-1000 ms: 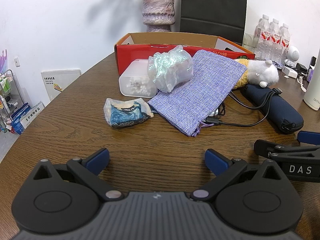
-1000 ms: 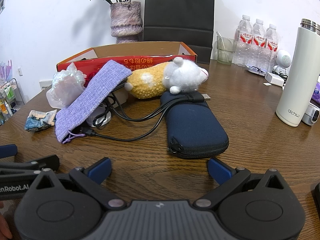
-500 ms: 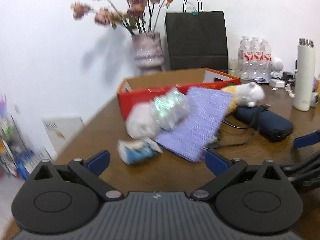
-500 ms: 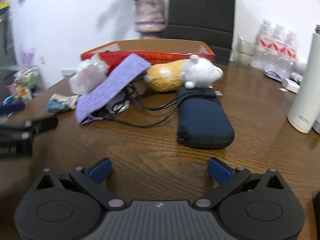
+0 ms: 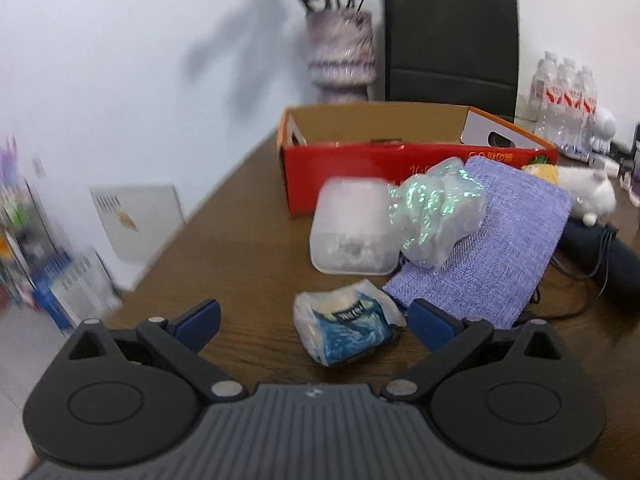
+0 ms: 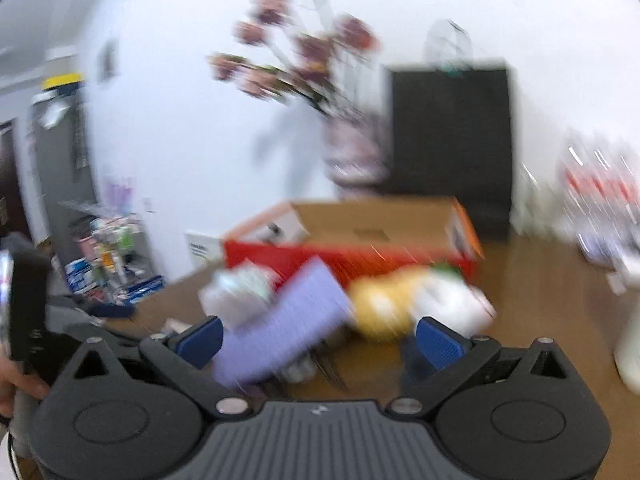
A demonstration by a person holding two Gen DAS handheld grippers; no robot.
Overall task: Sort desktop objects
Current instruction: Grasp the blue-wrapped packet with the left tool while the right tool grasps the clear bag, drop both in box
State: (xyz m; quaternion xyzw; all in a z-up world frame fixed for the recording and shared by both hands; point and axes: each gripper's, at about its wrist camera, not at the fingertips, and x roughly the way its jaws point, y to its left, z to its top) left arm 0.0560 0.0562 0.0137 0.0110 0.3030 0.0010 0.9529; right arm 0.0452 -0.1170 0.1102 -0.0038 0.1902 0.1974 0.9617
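Observation:
My left gripper [image 5: 314,316] hangs low over the wooden table [image 5: 240,248]. A small blue-and-white packet [image 5: 348,330] lies between its blue fingertips. The jaws are closing, but the pads do not touch the packet. Behind it are a clear plastic box [image 5: 352,232], a crinkled shiny bag [image 5: 436,212], a purple pouch [image 5: 492,248] and an open red cardboard box [image 5: 380,160]. The right wrist view is blurred. There my right gripper [image 6: 319,339] stands open and holds nothing. It is raised in front of the purple pouch [image 6: 288,328] and a yellow-and-white plush toy [image 6: 420,304].
A navy case [image 5: 616,268] with black cables lies at the right. A vase [image 5: 340,60], a black paper bag [image 5: 452,40] and water bottles [image 5: 564,96] stand at the back. The table's left edge drops to a floor with cluttered shelves [image 5: 40,248]. A hand [image 6: 16,384] shows at far left.
My left gripper has moved forward to the packet, which now lies between its fingers. My right gripper has risen and tipped up, so its view now takes in more wall.

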